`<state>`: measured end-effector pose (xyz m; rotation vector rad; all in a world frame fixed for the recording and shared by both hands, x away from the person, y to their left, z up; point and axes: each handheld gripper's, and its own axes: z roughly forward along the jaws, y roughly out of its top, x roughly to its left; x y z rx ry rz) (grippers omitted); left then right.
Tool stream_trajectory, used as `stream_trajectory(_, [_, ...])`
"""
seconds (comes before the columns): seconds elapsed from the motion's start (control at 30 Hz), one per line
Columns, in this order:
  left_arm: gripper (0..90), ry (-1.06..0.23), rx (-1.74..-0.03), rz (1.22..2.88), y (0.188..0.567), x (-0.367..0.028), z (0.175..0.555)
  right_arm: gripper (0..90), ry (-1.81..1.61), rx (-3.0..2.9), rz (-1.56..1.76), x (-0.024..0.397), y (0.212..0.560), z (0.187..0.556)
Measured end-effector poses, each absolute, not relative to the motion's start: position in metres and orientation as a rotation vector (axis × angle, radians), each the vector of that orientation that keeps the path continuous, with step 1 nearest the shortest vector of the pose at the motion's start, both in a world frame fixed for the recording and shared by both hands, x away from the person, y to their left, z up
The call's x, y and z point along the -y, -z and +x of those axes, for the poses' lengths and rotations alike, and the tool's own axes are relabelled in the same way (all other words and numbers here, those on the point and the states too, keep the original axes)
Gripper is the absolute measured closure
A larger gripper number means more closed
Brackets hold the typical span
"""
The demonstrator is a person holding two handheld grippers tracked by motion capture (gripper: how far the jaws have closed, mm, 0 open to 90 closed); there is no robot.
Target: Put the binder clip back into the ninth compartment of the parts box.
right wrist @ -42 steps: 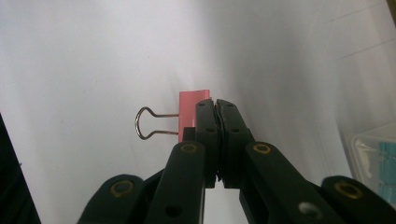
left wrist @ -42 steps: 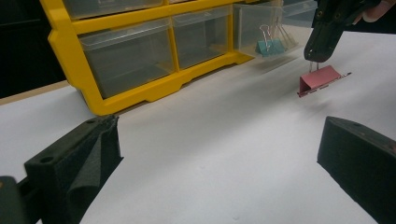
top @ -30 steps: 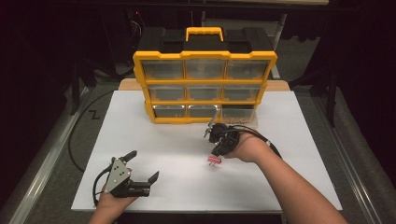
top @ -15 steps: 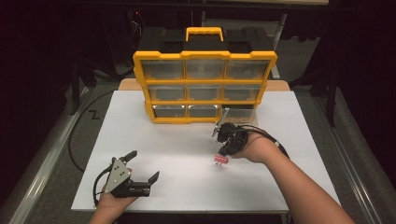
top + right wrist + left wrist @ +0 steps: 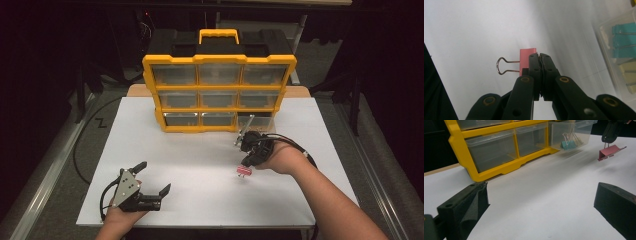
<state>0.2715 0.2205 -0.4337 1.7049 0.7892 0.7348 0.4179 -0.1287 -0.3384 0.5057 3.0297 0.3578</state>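
Fingers [image 5: 534, 65] of the right gripper [image 5: 248, 159] are pinched tight on a pink binder clip [image 5: 527, 60], its wire loop poking out toward the left of the right gripper view. High view: the clip hangs just right of centre, over bare white desk [image 5: 200, 155]. Left gripper [image 5: 150, 182], lower left, rests with fingers spread wide around nothing. Yellow drawer organizer [image 5: 220, 92] sits close behind; bottom-right drawer [image 5: 571, 135] pulled out.

One yellow organiser [image 5: 219, 65] with nine clear drawers (three rows of three). One pink clip [image 5: 243, 171], two teal clips [image 5: 624, 42] in a drawer, two grippers: left [image 5: 150, 186], right [image 5: 246, 161]. One white table [image 5: 200, 165].
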Motion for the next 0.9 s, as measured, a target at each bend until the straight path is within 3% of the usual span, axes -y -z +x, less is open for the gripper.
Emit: stream_trajectory(0.9, [0.3,-0.734,-0.788,1.706,0.434,-0.22,0.271,90.0,-0.344,-3.011,0.59,0.16,0.33,0.422])
